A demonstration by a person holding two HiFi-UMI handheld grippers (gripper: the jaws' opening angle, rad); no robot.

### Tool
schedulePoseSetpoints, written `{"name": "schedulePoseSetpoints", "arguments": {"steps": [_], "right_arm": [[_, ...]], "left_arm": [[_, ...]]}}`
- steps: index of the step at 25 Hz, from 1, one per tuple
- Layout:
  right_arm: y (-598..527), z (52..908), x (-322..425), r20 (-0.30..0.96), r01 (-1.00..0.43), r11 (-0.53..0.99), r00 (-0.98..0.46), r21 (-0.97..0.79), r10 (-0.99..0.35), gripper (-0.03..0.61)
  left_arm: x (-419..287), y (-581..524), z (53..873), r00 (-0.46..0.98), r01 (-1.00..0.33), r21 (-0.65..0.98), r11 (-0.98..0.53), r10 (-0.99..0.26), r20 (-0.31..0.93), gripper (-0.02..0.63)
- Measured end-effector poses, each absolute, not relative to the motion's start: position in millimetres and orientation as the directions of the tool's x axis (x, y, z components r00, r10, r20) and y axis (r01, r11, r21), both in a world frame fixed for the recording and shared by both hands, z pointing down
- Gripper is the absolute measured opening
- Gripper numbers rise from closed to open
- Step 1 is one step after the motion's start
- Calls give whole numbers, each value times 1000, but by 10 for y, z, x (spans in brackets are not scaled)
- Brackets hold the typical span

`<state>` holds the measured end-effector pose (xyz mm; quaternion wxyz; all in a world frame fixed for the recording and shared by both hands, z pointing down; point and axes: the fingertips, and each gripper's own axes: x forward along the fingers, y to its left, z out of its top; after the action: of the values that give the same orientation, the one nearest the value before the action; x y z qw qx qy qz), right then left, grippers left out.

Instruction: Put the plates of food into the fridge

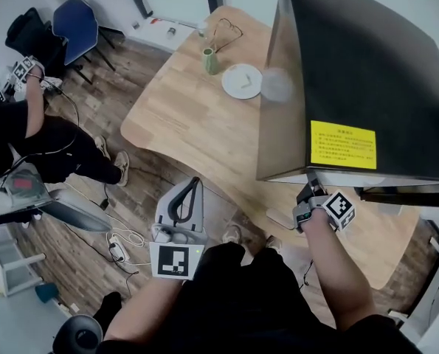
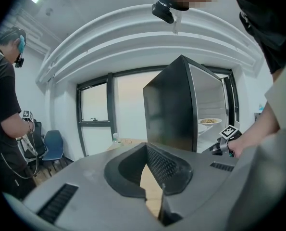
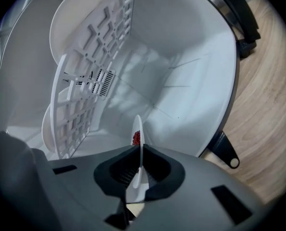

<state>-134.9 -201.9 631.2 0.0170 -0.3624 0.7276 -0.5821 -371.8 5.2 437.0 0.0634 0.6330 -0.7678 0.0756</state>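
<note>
My right gripper (image 3: 139,148) is shut on the rim of a white plate (image 3: 137,129) that carries red food (image 3: 136,137), seen edge-on. It holds the plate just inside the open fridge's white interior (image 3: 181,66). From the head view this gripper (image 1: 308,192) sits under the black fridge top (image 1: 367,72), which hides the plate. My left gripper (image 1: 195,183) hangs shut and empty over the floor near the table edge; in its own view the jaws (image 2: 146,148) meet at the tips. Another plate of food (image 2: 210,121) rests on a fridge shelf.
A white shelf rack (image 3: 85,81) with white plates (image 3: 80,13) stands inside the fridge. The open door (image 1: 278,87) stands over the wooden table (image 1: 182,124), which bears a white plate (image 1: 241,80) and a green cup (image 1: 210,61). Another person (image 1: 27,124) and a blue chair (image 1: 75,24) are left.
</note>
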Motion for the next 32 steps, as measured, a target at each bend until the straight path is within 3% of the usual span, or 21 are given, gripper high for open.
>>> {"name": "schedulePoseSetpoints", "arguments": {"steps": [8, 12, 17, 32], "right_arm": [[-2056, 6377, -1402, 486, -623, 133, -710, -771, -509, 52], [-2067, 6376, -1390, 520, -666, 183, -699, -723, -491, 170], [-2047, 6335, -1360, 575, -726, 261, -671, -636, -467, 226], [-1956, 5851, -859, 474, -677, 374, -722, -634, -503, 235]], "left_arm": [[-3694, 103, 4425, -205, -979, -28, 204, -956, 208, 5], [-3656, 120, 4425, -215, -976, -23, 215, -954, 208, 5], [-3577, 119, 4373, -230, -973, -18, 231, -953, 195, 5], [-3024, -146, 4099, -180, -984, -29, 178, -977, 112, 5]]}}
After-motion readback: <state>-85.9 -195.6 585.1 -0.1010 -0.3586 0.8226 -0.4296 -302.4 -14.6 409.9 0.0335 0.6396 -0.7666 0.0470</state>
